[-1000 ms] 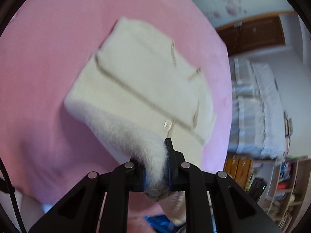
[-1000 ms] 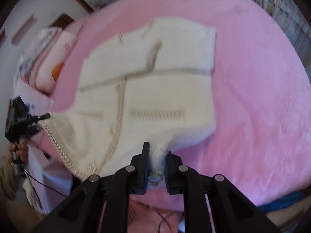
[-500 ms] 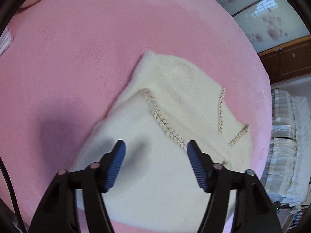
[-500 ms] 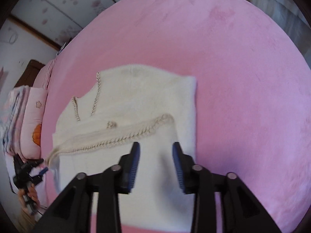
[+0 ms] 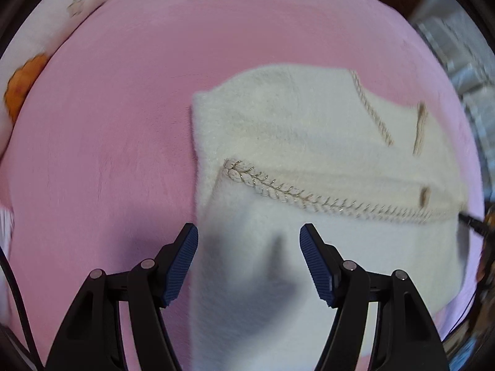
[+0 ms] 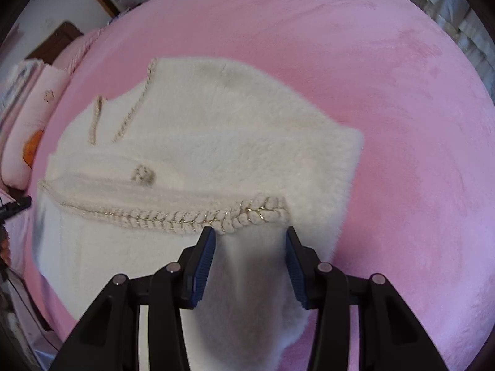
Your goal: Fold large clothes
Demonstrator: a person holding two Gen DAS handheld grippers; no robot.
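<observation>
A fluffy cream knit garment [image 5: 297, 130] with braided beige trim lies folded on the pink bed cover [image 5: 108, 142]. It also shows in the right wrist view [image 6: 222, 142]. My left gripper [image 5: 249, 259] is open and empty just above the folded-over near layer, at its left edge. My right gripper [image 6: 250, 262] is open and empty above the same layer, just behind the braided trim [image 6: 216, 215] near the right corner. The tip of the other gripper [image 6: 15, 207] shows at the left edge of the right wrist view.
The pink bed cover [image 6: 402, 123] surrounds the garment. Pink and white pillows with an orange print [image 6: 31, 130] lie at the bed's far left. They also show in the left wrist view [image 5: 27, 71]. Curtains [image 5: 464, 61] hang at the right.
Both grippers were shut on the garment's hem a second ago. They laid it over the rest and opened. Since half a second ago they have drawn in closer over the fold.
</observation>
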